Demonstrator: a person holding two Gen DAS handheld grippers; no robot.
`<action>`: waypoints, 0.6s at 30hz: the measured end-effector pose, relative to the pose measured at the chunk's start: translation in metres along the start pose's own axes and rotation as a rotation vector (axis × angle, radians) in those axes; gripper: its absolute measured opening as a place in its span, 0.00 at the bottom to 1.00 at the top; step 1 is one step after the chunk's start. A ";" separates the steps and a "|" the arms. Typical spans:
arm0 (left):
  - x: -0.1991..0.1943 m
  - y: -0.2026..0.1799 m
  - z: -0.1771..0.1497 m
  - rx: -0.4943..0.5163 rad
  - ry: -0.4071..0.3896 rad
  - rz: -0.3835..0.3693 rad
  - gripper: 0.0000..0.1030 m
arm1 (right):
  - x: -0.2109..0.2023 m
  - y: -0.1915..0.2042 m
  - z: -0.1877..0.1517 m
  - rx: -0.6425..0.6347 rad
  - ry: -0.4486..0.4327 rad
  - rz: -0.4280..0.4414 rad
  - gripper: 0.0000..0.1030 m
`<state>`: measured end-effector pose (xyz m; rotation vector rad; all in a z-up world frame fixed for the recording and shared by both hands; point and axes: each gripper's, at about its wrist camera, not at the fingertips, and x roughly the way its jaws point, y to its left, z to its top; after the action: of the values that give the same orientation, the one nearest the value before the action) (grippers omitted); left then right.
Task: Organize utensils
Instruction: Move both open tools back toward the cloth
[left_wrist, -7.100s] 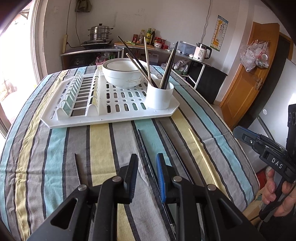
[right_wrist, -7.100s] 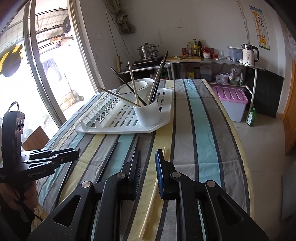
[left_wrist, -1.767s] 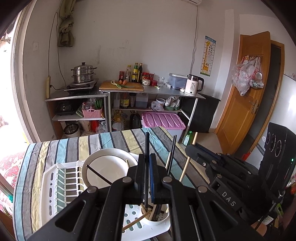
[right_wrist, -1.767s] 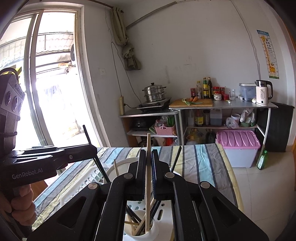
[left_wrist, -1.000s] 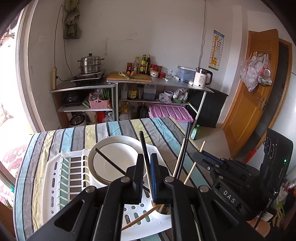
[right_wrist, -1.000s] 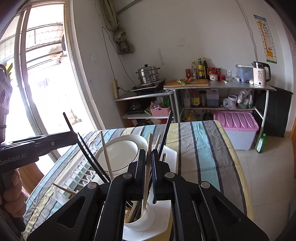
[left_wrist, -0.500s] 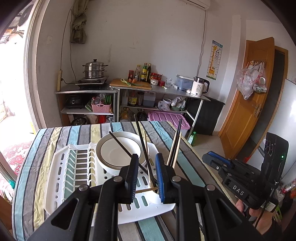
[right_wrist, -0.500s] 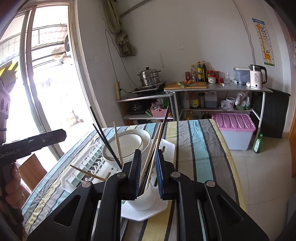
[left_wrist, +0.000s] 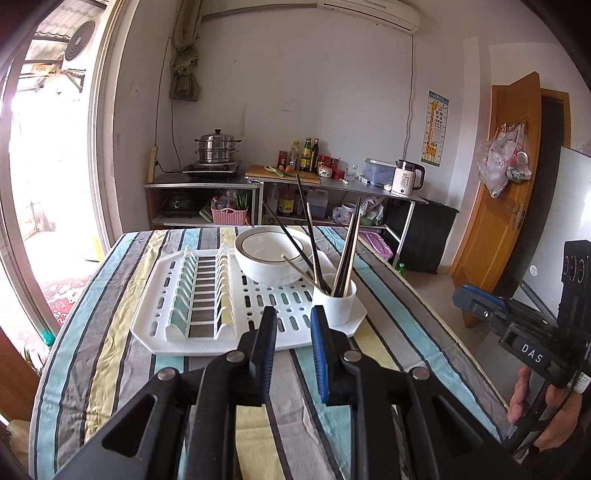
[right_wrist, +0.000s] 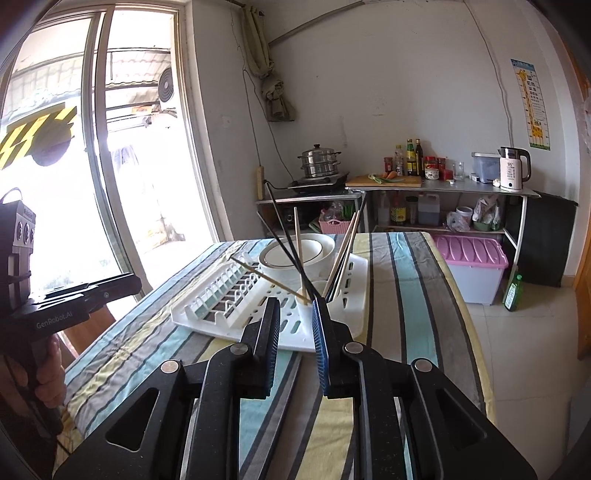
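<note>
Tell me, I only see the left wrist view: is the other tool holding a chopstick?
Observer: No. The right tool is open and empty; its jaws have just been opening.
Operator: What's outside the window?
Observer: A yellow and black striped sign.
Operator: Who holds my tool?
Observer: A hand holds the left tool; its jaws have also just been opening, with nothing between them.

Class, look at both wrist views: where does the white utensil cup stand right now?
The white utensil cup stands on the white drying rack, at its near right corner, just right of the bowl.
</note>
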<state>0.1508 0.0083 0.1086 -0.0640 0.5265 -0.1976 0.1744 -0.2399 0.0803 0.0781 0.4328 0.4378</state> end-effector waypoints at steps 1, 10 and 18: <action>-0.004 0.000 -0.007 0.001 0.003 0.004 0.19 | -0.004 0.003 -0.004 -0.001 0.002 0.001 0.21; -0.021 0.015 -0.063 -0.029 0.076 0.053 0.19 | -0.017 0.017 -0.032 0.011 0.054 0.019 0.22; -0.005 0.036 -0.092 -0.076 0.181 0.106 0.19 | 0.000 0.019 -0.044 0.009 0.126 0.014 0.22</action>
<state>0.1065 0.0441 0.0275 -0.0927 0.7164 -0.0797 0.1480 -0.2234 0.0439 0.0622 0.5580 0.4562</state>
